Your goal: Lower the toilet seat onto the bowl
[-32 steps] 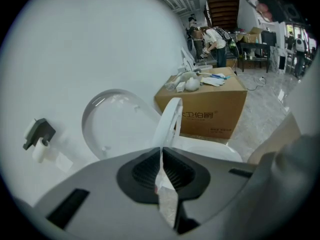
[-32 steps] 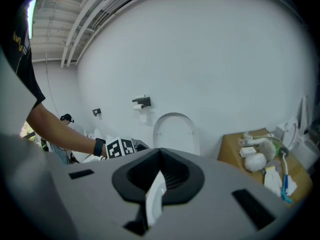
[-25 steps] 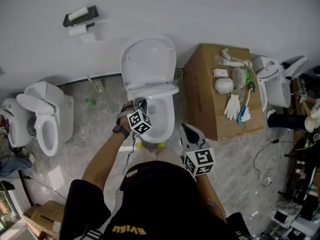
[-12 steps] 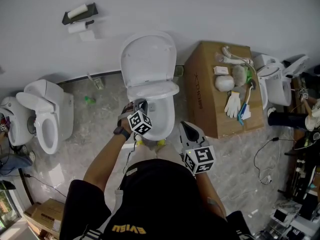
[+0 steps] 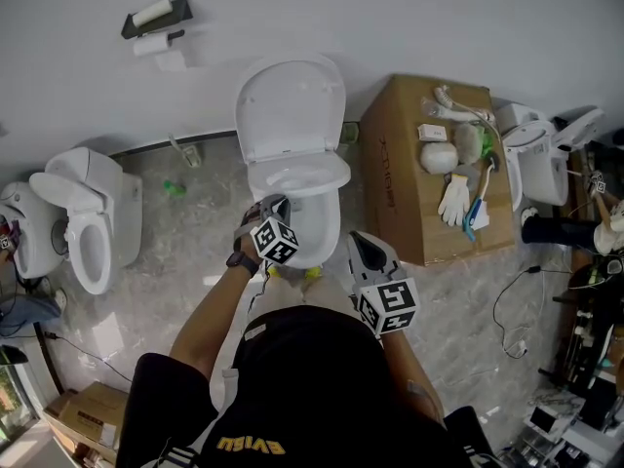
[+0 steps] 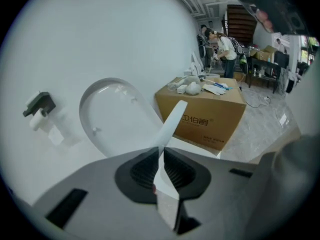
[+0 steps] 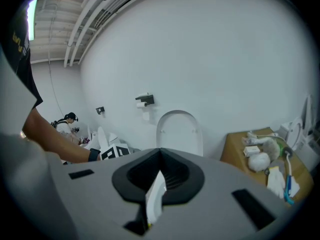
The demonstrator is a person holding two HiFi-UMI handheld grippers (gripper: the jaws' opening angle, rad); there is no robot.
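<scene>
A white toilet stands against the wall, its lid (image 5: 291, 105) upright and its seat (image 5: 297, 175) tipped partway down over the bowl (image 5: 317, 237). My left gripper (image 5: 274, 203) is shut on the seat's front left rim. In the left gripper view the seat (image 6: 172, 121) runs edge-on out of the closed jaws of the left gripper (image 6: 161, 154), with the lid (image 6: 112, 114) behind it. My right gripper (image 5: 363, 247) hangs shut and holds nothing, close to the person's body at the bowl's front right. In its own view the right gripper (image 7: 159, 176) faces the lid (image 7: 179, 131) from a distance.
A cardboard box (image 5: 409, 174) with gloves, a brush and small items on top stands right of the toilet. A second toilet (image 5: 83, 227) is at the left, another (image 5: 531, 159) at the far right. A paper holder (image 5: 156, 18) hangs on the wall. Cables (image 5: 517, 310) lie on the floor.
The seat has tipped a little further away from the lid, and my left gripper has come down and towards the person with it. The right gripper has stayed put.
</scene>
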